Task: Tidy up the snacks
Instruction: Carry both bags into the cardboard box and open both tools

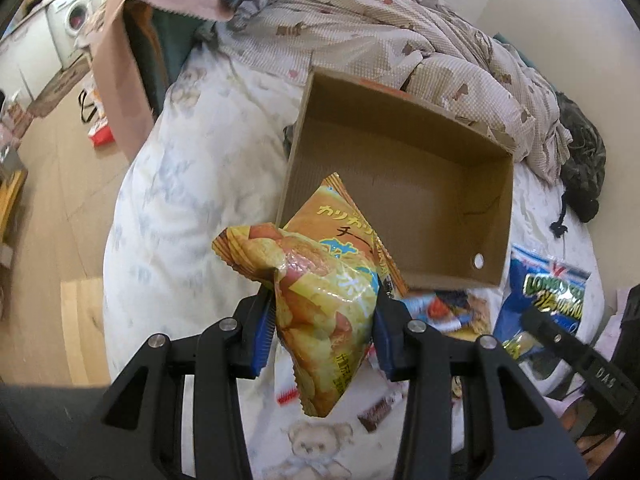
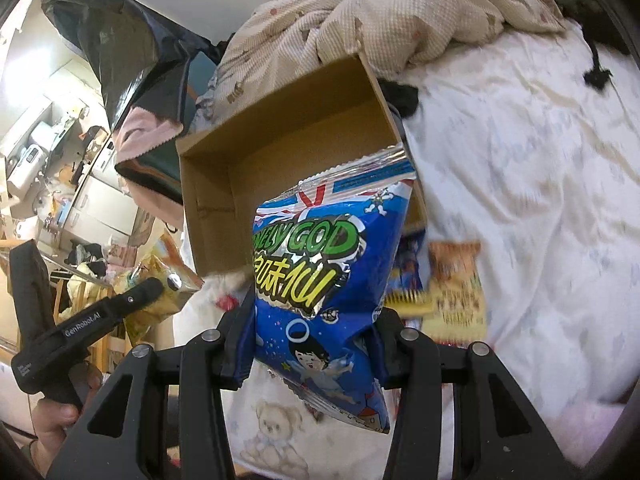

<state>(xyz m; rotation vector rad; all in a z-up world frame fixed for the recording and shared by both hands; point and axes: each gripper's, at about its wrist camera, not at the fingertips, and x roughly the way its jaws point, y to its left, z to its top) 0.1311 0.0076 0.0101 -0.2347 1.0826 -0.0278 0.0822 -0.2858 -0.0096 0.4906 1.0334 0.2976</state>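
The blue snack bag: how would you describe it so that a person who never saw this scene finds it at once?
Start at the open cardboard box lying on the white bed sheet. In front of its near edge, the right gripper is shut on the blue snack bag, lifted off the sheet. Its green "GOD" lettering and cartoon child distinguish it from the orange chips bag in the left gripper.

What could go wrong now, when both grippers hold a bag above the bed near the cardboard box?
1. The left gripper pinches the yellow chip bag only at its crumpled middle, so it might slip out.
2. The cardboard box rests on a soft white duvet; a dropped bag could tip or shift it.
3. The right gripper holds the blue bag close beside the left one; the two may collide over the box.
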